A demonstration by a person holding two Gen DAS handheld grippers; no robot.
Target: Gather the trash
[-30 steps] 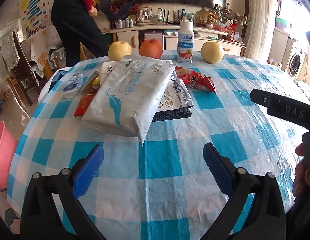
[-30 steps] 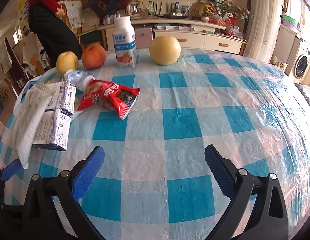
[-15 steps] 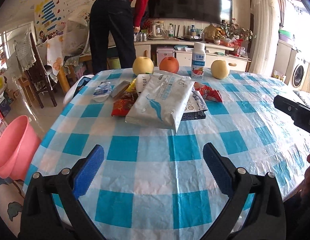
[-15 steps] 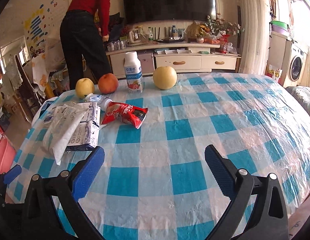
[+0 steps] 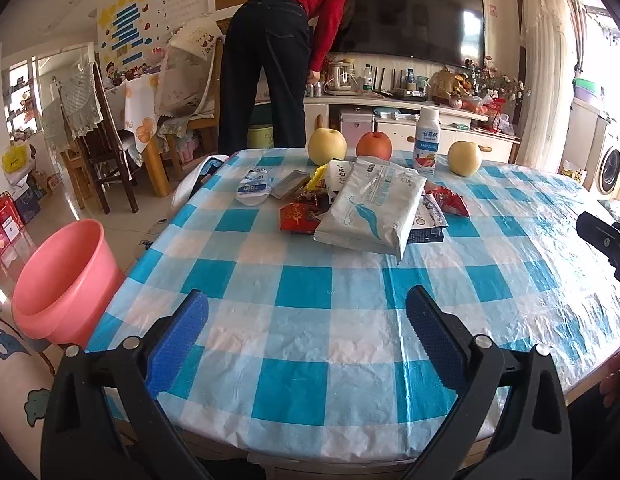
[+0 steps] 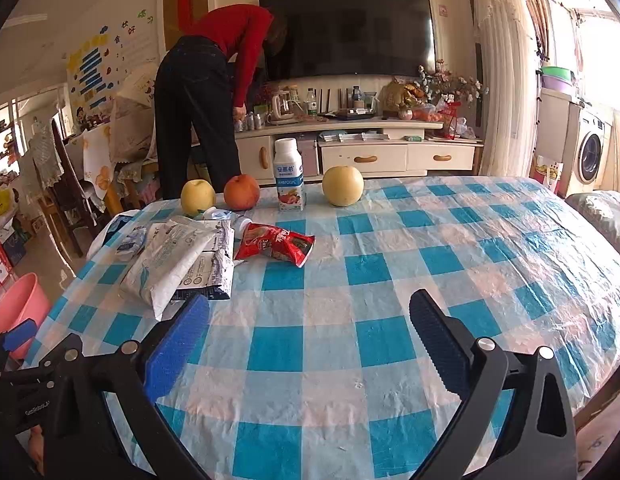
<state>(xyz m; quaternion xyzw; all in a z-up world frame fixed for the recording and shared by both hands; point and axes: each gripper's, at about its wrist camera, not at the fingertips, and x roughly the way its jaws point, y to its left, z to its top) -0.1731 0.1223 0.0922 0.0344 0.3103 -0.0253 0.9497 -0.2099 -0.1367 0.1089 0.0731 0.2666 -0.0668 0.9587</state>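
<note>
Both tongs (image 5: 305, 328) (image 6: 307, 332) gape over three fruits (image 6: 343, 185), one bottle (image 6: 289, 180).

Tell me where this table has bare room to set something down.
The near half of the table is bare, from the grippers to the white packet, and the whole right side beyond the red wrapper. Crowded: the left-centre wrapper pile and the far-edge row of fruit and milk bottle.

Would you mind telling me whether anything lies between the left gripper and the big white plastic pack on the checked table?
Nothing visible does: only bare blue-and-white checked tablecloth lies between the open left gripper and the big white plastic pack.
</note>
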